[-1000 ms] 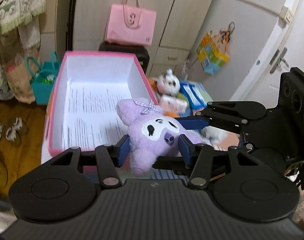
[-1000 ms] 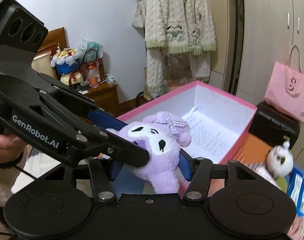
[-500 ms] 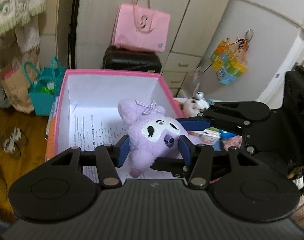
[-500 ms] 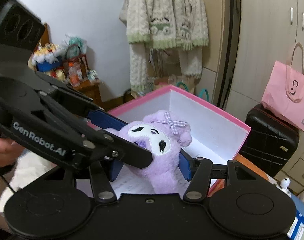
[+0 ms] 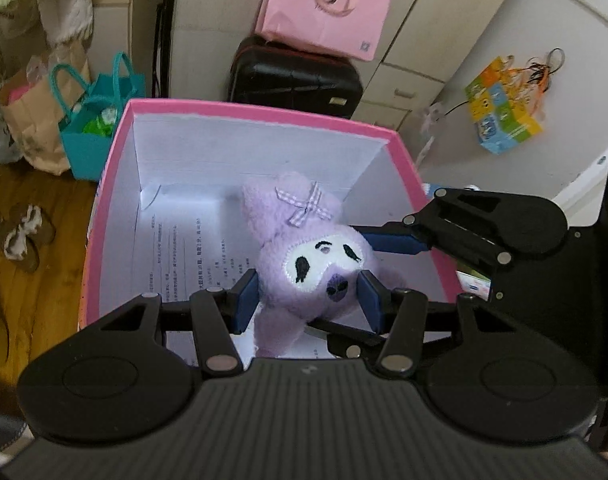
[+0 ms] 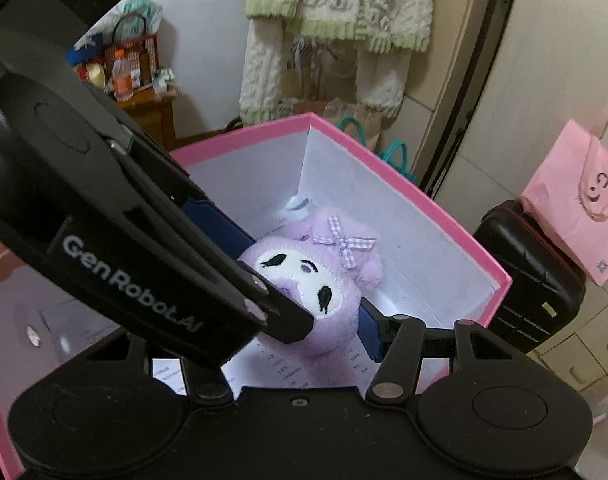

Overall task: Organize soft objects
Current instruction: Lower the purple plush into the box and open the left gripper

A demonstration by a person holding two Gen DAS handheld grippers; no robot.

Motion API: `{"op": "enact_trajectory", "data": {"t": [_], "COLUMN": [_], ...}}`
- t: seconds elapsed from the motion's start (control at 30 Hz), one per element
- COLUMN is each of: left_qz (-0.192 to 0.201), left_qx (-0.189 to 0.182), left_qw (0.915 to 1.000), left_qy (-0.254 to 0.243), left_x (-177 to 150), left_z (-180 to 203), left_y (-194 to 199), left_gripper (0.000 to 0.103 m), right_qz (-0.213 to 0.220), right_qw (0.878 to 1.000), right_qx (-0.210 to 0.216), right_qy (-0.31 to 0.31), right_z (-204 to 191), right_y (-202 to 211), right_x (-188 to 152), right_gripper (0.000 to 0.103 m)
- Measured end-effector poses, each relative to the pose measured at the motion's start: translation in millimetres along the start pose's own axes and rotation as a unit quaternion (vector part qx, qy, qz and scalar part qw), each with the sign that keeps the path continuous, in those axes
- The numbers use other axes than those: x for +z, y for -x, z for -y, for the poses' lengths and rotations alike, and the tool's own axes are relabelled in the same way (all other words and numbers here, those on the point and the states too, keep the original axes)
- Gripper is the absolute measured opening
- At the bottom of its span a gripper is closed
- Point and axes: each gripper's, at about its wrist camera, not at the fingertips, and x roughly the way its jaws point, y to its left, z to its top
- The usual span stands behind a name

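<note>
Carried forward and lower since the earlier frames: purple plush toy (image 5: 311, 256) now hanging inside the walls of the pink box (image 5: 108, 184), where a second ago only the near rim sat beneath it. Left tool (image 5: 307, 300) clenched on the toy's lower face, blue pads pressing its cheeks; right tool (image 6: 331, 320) clamped on the same toy from the other side, one pad hidden behind the left tool's arm. Not yet set down, by the look of it: toy apparently above the printed sheet (image 5: 184, 256) lining the box floor, though contact hard to judge.

Progress: box otherwise bare, so probably the first soft thing going in. Left to do: lower, release both grips, withdraw, then fetch whatever else is soft.

Surface under the box hidden at this angle. Around it: black suitcase (image 5: 296, 76) with a pink paper bag (image 5: 323, 4) on top against the cupboards, teal bag (image 5: 100, 128) on the wooden floor, knitted cream garment (image 6: 335, 4) hanging beyond.
</note>
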Motion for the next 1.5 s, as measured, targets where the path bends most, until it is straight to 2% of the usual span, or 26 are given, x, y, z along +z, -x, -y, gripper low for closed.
{"op": "enact_trajectory", "data": {"t": [0.17,0.33,0.47,0.53,0.6,0.77,0.87,1.1,1.27,1.5], "left_qz": [-0.012,-0.003,-0.006,0.006,0.024,0.031,0.042,0.062,0.058,0.075], "left_qx": [0.004,0.011,0.023,0.043,0.052,0.049,0.046,0.048,0.065,0.054], "left_qw": [0.9999,0.9999,0.9996,0.9991,0.9982,0.9975,0.9968,0.9948,0.9921,0.9900], "left_qy": [0.009,0.006,0.011,-0.003,-0.016,-0.041,-0.051,-0.065,-0.090,-0.106], "left_x": [1.6,1.4,2.0,-2.7,-9.1,-21.3,-29.6,-45.2,-56.1,-75.9], "left_z": [-6.7,-4.8,-5.5,-1.7,2.1,10.0,13.4,23.2,40.7,61.5], "left_y": [-11.9,-18.0,-19.4,-12.9,-2.1,22.3,39.7,73.7,82.6,112.7], "left_gripper": [0.051,0.050,0.063,0.063,0.063,0.064,0.065,0.066,0.068,0.069], "right_qz": [-0.012,-0.010,-0.013,-0.009,-0.001,0.020,0.026,0.043,0.051,0.062], "right_qw": [1.000,0.999,0.999,0.998,0.999,1.000,1.000,0.999,0.998,0.997], "right_qx": [0.011,-0.024,-0.028,-0.033,-0.020,-0.017,0.001,-0.007,-0.022,-0.035], "right_qy": [0.003,0.040,0.044,0.043,0.028,-0.004,-0.018,-0.008,0.003,0.006], "right_z": [6.0,1.2,0.4,-1.8,-3.5,-6.3,-7.9,-24.4,-35.5,-47.5], "right_y": [-13.2,-17.7,-17.3,-13.9,-8.6,11.7,24.8,57.5,83.5,119.7], "right_x": [-0.4,-2.8,-4.9,-7.1,-6.9,-11.0,-14.3,-22.1,-29.5,-43.6], "right_gripper": [0.063,0.065,0.067,0.067,0.067,0.069,0.069,0.069,0.069,0.069]}}
